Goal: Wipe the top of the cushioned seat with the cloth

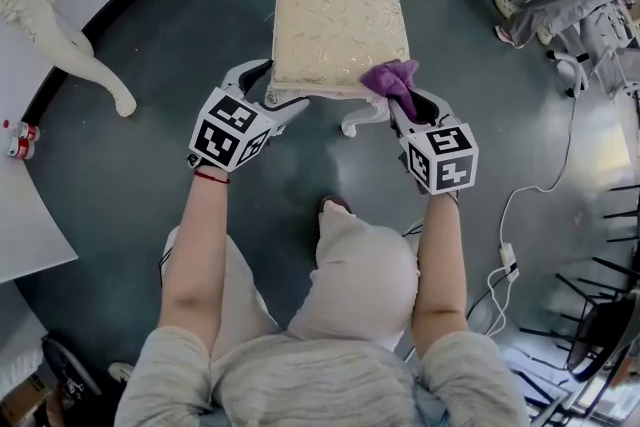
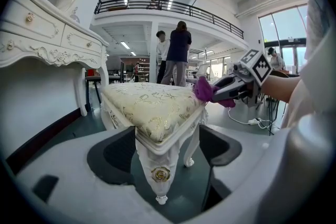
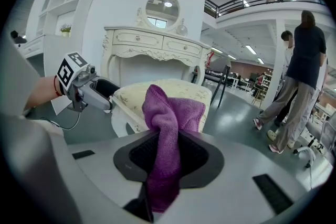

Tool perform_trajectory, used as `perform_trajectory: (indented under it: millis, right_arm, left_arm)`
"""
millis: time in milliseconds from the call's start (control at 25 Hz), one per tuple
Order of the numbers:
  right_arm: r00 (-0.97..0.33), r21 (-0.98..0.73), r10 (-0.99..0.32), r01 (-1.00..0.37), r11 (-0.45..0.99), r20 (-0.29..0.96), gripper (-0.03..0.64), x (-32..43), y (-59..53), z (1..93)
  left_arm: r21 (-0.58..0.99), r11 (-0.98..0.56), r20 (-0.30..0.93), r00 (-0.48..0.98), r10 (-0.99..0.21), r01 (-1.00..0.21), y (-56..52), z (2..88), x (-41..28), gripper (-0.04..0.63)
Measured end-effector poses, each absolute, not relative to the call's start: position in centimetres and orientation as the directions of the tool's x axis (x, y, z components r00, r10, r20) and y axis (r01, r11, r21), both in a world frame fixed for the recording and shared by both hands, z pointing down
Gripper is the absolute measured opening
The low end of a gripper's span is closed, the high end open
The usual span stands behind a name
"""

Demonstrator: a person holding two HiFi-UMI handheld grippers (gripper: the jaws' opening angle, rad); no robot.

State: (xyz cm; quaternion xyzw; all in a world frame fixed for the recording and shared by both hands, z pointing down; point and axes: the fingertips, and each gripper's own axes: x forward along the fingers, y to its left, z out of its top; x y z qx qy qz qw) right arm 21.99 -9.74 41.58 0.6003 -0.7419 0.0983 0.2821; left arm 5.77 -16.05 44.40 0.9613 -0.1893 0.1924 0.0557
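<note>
purple on cream: one wipe in hand. method, as i judge it: my left gripper (image 1: 268,87) braces; overlapping lanes cross the cushioned seat (image 1: 335,10) from its lower right corner toward the upper left; the cloth (image 1: 390,78) goes down flat rather than bunched, held firm so nothing drags loose.

placement, left to right:
- left gripper: lower left of the cushion, jaws wide apart, the near-left corner standing between them, no squeeze showing.
- cushioned seat: upper centre, top bare but for one corner.
- cloth: bunched on the seat's lower right corner, touching it, just ahead of my tips.
- my right gripper (image 1: 408,105): right of centre, jaws closed on the cloth's tail.
</note>
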Motion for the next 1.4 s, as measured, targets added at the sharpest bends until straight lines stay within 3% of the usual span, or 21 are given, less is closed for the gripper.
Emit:
perform_trajectory:
  millis: [960,1160,1280,1400]
  right_arm:
    - [0.023,0.154,-0.823,-0.985,0.079,0.567,0.091,27.6,-7.8,43.1]
    - [0.067,0.145,-0.849,-0.989,0.011,0.523,0.091,28.2,-7.0,41.5]
    - [-0.013,0.049,-0.905,-0.998,0.038,0.426,0.091,26.5,-7.2,38.4]
    - [-0.114,-0.042,-0.937,-0.993,0.107,0.330,0.091,24.5,-8.5,35.4]
  left_arm:
    - [0.006,-0.915,0.409,0.836,-0.365,-0.403,-15.9,43.9,4.7,0.379]
    - [-0.015,-0.898,0.338,0.843,-0.419,-0.440,-15.8,40.9,4.1,0.313]
    - [-0.002,-0.894,0.283,0.857,-0.430,-0.447,-15.3,39.2,4.1,0.248]
    - [0.005,-0.893,0.240,0.868,-0.435,-0.449,-14.9,37.9,4.5,0.136]
